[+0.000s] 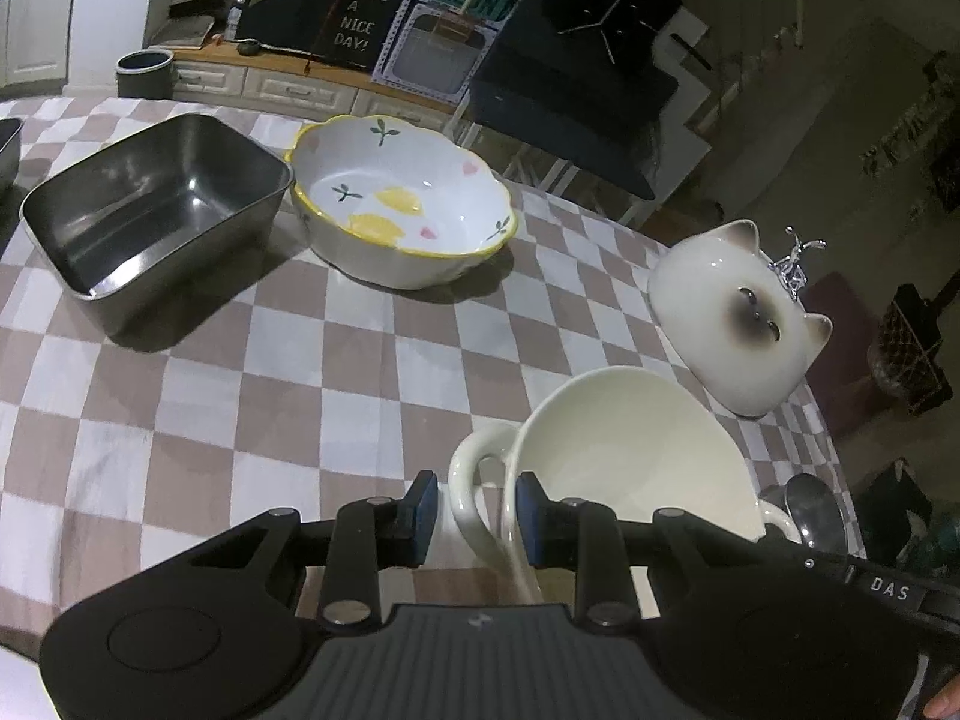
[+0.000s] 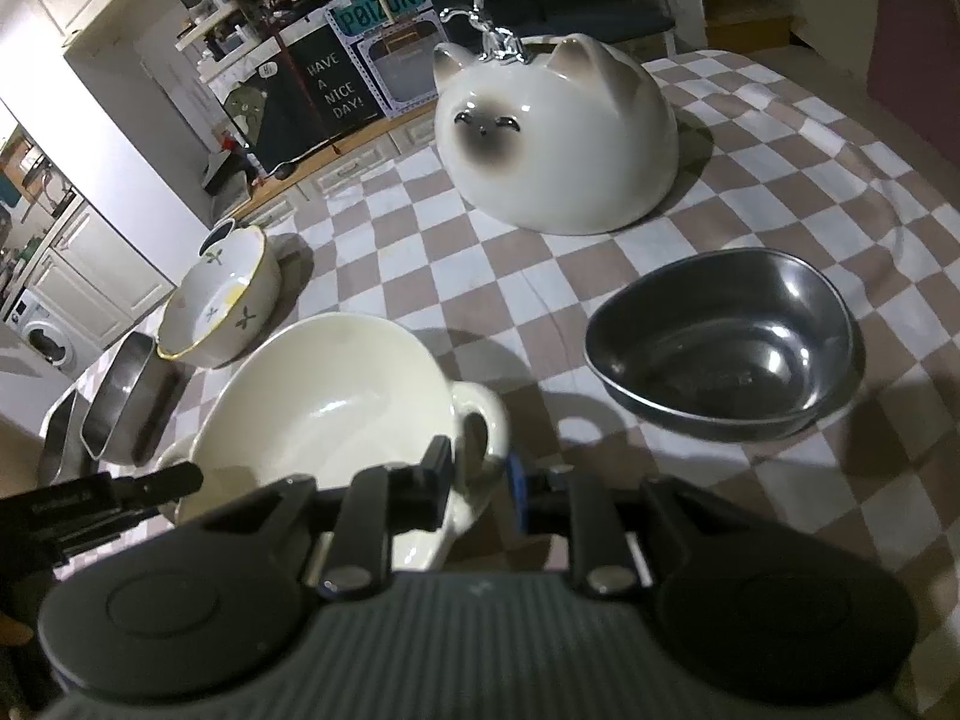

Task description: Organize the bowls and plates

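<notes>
You pinch the cream two-handled bowl [image 2: 324, 396] by a handle in each gripper, left gripper [image 1: 477, 516] and right gripper [image 2: 480, 480], while 5 other dishes sit unstacked ahead.

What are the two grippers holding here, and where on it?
Both grip the cream two-handled bowl: left gripper and right gripper each on a loop handle.

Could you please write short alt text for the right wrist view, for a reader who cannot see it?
The right tool grips one handle of a cream two-handled bowl on a checkered tablecloth. Ahead lies an overturned cat-faced bowl, with a rounded steel bowl to the right and a floral bowl to the left.
</notes>
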Action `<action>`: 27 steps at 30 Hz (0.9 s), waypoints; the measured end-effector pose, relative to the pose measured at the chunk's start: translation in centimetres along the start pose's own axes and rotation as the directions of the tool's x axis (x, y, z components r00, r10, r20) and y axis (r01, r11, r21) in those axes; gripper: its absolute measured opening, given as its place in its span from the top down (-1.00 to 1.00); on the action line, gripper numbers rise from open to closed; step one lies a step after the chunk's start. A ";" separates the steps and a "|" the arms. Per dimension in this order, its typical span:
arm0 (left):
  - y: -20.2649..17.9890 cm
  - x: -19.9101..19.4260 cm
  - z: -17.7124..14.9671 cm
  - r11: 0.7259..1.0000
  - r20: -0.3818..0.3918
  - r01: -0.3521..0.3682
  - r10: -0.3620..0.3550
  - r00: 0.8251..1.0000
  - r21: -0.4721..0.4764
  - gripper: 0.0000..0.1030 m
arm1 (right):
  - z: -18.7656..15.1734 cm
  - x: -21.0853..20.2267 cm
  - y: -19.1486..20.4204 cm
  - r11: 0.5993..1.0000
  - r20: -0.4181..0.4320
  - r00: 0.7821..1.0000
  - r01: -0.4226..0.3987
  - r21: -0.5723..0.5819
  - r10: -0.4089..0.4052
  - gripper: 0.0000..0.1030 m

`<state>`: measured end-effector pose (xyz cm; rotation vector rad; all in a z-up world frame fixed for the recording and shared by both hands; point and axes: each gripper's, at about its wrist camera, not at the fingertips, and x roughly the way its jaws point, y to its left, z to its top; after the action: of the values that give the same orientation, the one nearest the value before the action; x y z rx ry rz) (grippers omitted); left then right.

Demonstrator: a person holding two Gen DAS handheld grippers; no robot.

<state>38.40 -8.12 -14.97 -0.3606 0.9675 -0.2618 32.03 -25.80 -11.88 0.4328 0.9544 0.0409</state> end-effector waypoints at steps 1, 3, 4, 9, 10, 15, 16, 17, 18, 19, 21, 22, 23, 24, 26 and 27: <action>0.0 0.0 0.0 1.000 0.002 0.002 -0.002 1.000 0.004 0.42 | 0.0 0.2 0.2 1.000 -0.003 1.000 0.006 -0.011 -0.006 0.51; 0.0 0.2 0.2 1.000 -0.001 0.005 -0.005 1.000 0.018 0.44 | 0.0 0.6 0.5 0.999 -0.008 1.000 0.019 -0.036 -0.019 0.50; -0.1 0.3 0.2 1.000 -0.008 0.010 -0.010 1.000 0.026 0.51 | 0.0 0.7 0.7 0.999 -0.010 1.000 0.025 -0.043 -0.025 0.50; -0.1 0.6 0.5 0.999 -0.040 0.017 -0.016 0.999 0.036 0.51 | 0.3 1.1 1.0 0.998 -0.023 0.999 0.045 -0.043 -0.046 0.50; 0.0 0.8 0.6 0.999 -0.047 0.020 -0.018 0.999 0.034 0.51 | 0.3 1.1 1.0 0.998 -0.025 0.998 0.049 -0.046 -0.050 0.50; -0.3 1.3 0.6 0.999 -0.077 0.016 -0.012 0.997 0.048 0.51 | 0.3 1.7 1.0 0.998 -0.037 0.998 0.048 -0.029 -0.049 0.50; -0.2 1.3 0.6 0.999 -0.079 0.016 -0.012 0.997 0.046 0.51 | 0.3 1.8 0.9 0.999 -0.039 0.998 0.045 -0.021 -0.046 0.50; -0.2 1.4 0.7 0.999 -0.082 0.018 -0.015 0.997 0.040 0.51 | 0.3 1.9 0.9 0.999 -0.041 0.998 0.043 -0.015 -0.043 0.50; 0.0 1.4 0.7 0.999 -0.086 0.022 -0.019 0.996 0.031 0.51 | 0.3 2.0 0.9 0.999 -0.042 0.998 0.043 -0.014 -0.044 0.50; 0.0 1.5 0.7 1.000 -0.088 0.024 -0.022 0.996 0.020 0.51 | 0.3 2.1 1.0 0.999 -0.044 0.998 0.046 -0.017 -0.047 0.50; 0.1 1.7 0.7 1.000 -0.090 0.023 -0.022 0.996 0.006 0.51 | 0.3 2.3 1.2 0.998 -0.045 0.997 0.057 -0.030 -0.059 0.49; 0.0 1.7 0.8 1.000 -0.091 0.020 -0.020 0.996 0.006 0.51 | 0.3 2.3 1.3 0.998 -0.044 0.997 0.061 -0.035 -0.062 0.49; 0.0 1.8 0.8 1.000 -0.091 0.019 -0.018 0.996 0.004 0.51 | 0.2 2.3 1.3 0.997 -0.043 0.997 0.061 -0.039 -0.063 0.49; 0.0 1.8 0.9 1.000 -0.090 0.019 -0.019 0.996 -0.001 0.51 | 0.2 2.3 1.2 0.997 -0.043 0.997 0.060 -0.040 -0.061 0.49; 0.1 1.8 0.8 1.000 -0.082 0.022 -0.022 0.996 -0.005 0.51 | 0.2 2.4 1.2 0.998 -0.043 0.997 0.055 -0.041 -0.057 0.49; 0.0 1.7 0.8 1.000 -0.078 0.022 -0.022 0.997 -0.003 0.51 | 0.2 2.5 1.2 0.998 -0.042 0.998 0.054 -0.041 -0.056 0.49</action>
<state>39.99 -8.61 -15.90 -0.3653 1.0408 -0.2966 33.84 -24.26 -13.24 0.3697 1.0064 0.0192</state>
